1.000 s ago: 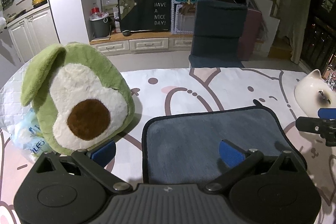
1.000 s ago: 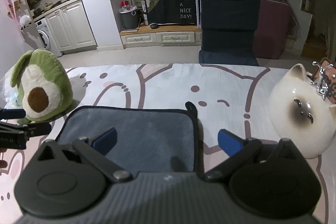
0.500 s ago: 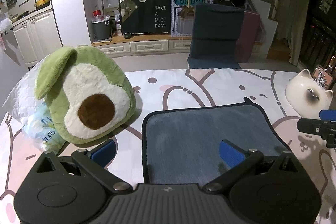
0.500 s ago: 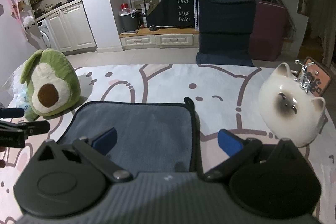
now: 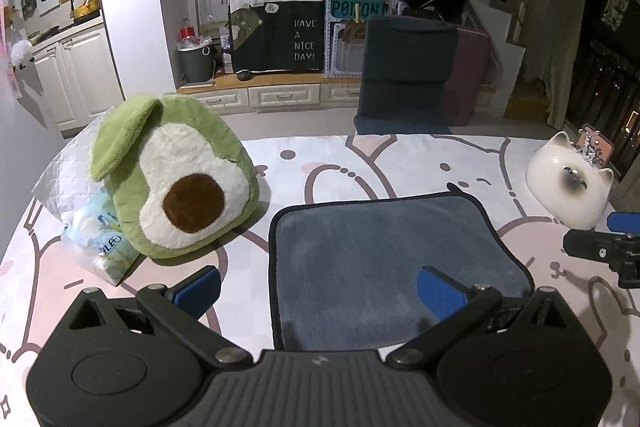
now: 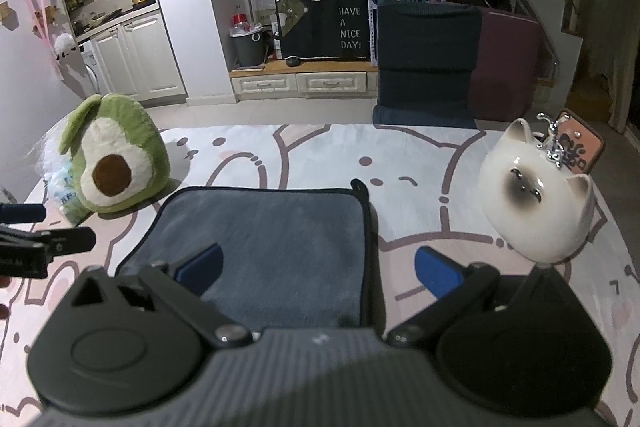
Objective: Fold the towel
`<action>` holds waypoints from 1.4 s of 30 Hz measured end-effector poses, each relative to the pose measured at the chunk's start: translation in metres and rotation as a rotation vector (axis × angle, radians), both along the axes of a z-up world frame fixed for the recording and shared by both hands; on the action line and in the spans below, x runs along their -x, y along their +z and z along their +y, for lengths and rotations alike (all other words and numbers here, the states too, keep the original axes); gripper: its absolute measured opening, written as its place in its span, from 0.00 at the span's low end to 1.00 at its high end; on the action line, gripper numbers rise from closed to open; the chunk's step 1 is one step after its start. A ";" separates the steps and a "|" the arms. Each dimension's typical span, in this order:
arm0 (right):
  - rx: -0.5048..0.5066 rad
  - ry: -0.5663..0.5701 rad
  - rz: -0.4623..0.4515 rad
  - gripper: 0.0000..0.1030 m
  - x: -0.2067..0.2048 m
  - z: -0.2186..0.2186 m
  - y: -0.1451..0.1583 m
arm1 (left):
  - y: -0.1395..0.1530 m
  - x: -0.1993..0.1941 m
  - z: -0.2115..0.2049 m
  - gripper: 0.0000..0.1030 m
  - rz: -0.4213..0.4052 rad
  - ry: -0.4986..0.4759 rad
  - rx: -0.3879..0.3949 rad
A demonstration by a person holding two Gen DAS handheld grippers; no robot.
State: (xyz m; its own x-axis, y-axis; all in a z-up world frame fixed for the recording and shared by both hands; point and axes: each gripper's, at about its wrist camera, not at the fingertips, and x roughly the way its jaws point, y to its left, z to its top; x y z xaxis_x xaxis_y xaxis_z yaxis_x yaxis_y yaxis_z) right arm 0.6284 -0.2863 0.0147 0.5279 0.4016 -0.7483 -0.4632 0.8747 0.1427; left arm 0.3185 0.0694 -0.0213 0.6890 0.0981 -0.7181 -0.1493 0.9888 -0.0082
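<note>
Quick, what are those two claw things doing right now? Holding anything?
Left gripper: open, holding nothing, straddling the left edge of the grey towel.
Right gripper: open, holding nothing, straddling the towel's right edge.

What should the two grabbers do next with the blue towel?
Probably lower both onto the towel's near corners and pinch them. The left gripper and right gripper are both open and hold nothing, each straddling a side edge of the towel, which lies flat on the cartoon-print cloth. Gripping the near corners would let them fold it away.
</note>
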 end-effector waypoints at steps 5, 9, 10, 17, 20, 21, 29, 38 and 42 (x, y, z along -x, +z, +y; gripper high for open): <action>-0.004 -0.006 -0.009 1.00 0.011 -0.006 0.008 | 0.007 0.015 -0.004 1.00 -0.010 -0.001 0.000; -0.005 -0.012 -0.015 1.00 0.020 -0.010 0.013 | 0.013 0.025 -0.007 1.00 -0.017 -0.002 -0.003; -0.006 -0.012 -0.015 1.00 0.022 -0.012 0.014 | 0.014 0.027 -0.007 1.00 -0.020 -0.001 -0.003; -0.010 -0.006 -0.024 1.00 0.040 -0.018 0.020 | 0.023 0.048 -0.011 1.00 -0.034 0.005 0.004; -0.013 -0.004 -0.026 1.00 0.049 -0.021 0.022 | 0.027 0.057 -0.012 1.00 -0.041 0.005 0.008; -0.015 -0.005 -0.028 1.00 0.052 -0.022 0.023 | 0.028 0.060 -0.012 1.00 -0.043 0.004 0.007; -0.027 -0.012 -0.043 1.00 0.073 -0.037 0.029 | 0.034 0.087 -0.015 1.00 -0.066 0.011 0.013; -0.047 -0.016 -0.063 1.00 0.100 -0.050 0.038 | 0.041 0.115 -0.016 1.00 -0.086 0.004 0.038; -0.055 -0.013 -0.082 1.00 0.115 -0.055 0.042 | 0.043 0.128 -0.020 1.00 -0.095 -0.004 0.044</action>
